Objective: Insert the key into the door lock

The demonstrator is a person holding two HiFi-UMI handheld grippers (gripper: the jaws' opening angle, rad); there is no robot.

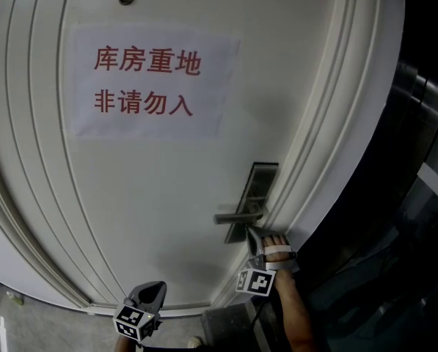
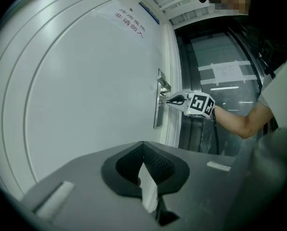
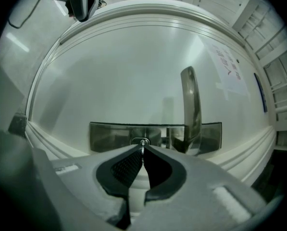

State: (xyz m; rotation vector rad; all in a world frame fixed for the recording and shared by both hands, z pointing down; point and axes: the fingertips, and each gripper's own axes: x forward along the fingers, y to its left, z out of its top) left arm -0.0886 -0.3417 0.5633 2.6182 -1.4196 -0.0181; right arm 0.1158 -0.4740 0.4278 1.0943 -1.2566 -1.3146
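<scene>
White door [image 1: 152,196], lock [image 3: 109,136] at its right edge: your right gripper [image 3: 142,153] pinches the key [image 3: 143,147], so push straight in; left gripper [image 2: 143,144] is closed, empty.

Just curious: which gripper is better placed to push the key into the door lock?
Right. The right gripper pinches the key with its tip at the lock; the left gripper sits well away from the lock.

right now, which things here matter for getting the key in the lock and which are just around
For the job: right gripper, key, lock plate, door
Just there: door handle, paper sign, left gripper
</scene>
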